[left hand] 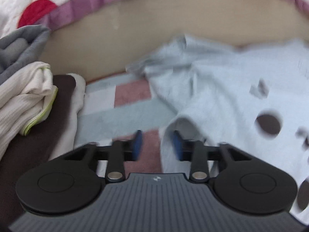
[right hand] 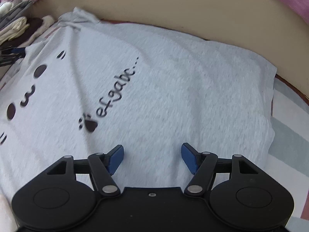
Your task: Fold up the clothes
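The pale grey T-shirt (right hand: 164, 89), printed with a cat face and the letters "efgabc…", lies spread on a checked bedcover (left hand: 123, 114) beside a tan headboard (left hand: 154, 29). Over the shirt's lower part, the right hand-held gripper (right hand: 152, 159) hovers with its blue pads (right hand: 115, 159) wide apart. At the shirt's sleeve edge, the left hand-held gripper (left hand: 157, 147) stands parted, a fold of sleeve between its pads, not clamped. Beyond that sleeve sits a pile of clothes (left hand: 29, 96), cream, brown and grey.

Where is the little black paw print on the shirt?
In the right wrist view, the paw print sits left of centre on the grey shirt, just before the printed letters and ahead-left of the open right claw.
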`<move>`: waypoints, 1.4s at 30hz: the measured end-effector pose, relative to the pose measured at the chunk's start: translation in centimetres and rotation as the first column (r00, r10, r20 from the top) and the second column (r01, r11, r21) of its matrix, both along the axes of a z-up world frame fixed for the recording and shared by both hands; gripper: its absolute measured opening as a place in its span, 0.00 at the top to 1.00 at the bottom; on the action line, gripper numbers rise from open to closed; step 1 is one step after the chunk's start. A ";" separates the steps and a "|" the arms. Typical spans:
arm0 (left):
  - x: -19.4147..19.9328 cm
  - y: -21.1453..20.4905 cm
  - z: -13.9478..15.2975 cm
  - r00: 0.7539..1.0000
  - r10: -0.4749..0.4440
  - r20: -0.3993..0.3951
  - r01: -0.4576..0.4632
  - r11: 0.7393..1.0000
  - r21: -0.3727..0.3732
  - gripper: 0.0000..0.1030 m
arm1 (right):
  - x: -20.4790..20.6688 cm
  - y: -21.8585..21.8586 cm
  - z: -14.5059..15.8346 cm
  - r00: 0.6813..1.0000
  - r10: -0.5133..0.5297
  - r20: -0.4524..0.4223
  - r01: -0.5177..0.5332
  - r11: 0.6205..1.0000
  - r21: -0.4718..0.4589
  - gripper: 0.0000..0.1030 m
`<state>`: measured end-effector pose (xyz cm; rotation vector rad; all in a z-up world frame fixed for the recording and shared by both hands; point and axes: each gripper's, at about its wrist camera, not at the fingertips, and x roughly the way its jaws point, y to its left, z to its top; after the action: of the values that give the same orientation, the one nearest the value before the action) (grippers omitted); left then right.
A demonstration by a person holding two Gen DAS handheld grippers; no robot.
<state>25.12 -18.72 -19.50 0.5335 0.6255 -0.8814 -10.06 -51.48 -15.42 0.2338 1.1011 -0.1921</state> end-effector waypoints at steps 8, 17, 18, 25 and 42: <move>1.2 -1.6 -1.0 0.995 -0.020 -0.096 0.019 1.000 -0.014 0.76 | -1.0 -0.4 -0.2 1.000 0.013 -0.002 -0.012 1.000 0.018 0.24; 3.0 3.2 3.8 0.882 0.472 -0.008 -0.464 0.864 -0.194 0.98 | -1.2 0.3 -0.8 0.999 0.034 0.024 -0.034 0.999 0.000 0.13; 2.9 3.3 3.2 0.861 0.507 -0.024 -0.504 0.847 -0.173 0.97 | -1.2 0.2 -0.9 0.999 0.038 0.026 -0.038 0.999 -0.003 0.13; 1.2 5.3 2.2 0.740 0.652 -0.166 -0.670 0.736 -0.093 0.70 | -1.0 0.8 -1.4 0.999 0.030 0.029 -0.029 0.999 -0.041 0.12; -13.0 15.9 3.1 0.677 0.594 -0.434 -0.595 0.789 0.152 0.34 | 0.5 10.4 3.1 0.967 -0.088 0.239 0.101 0.994 -0.040 0.19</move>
<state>12.15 -2.83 -16.43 0.0755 1.1614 -0.3654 -9.55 -41.05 -12.33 0.2563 0.8475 -0.2706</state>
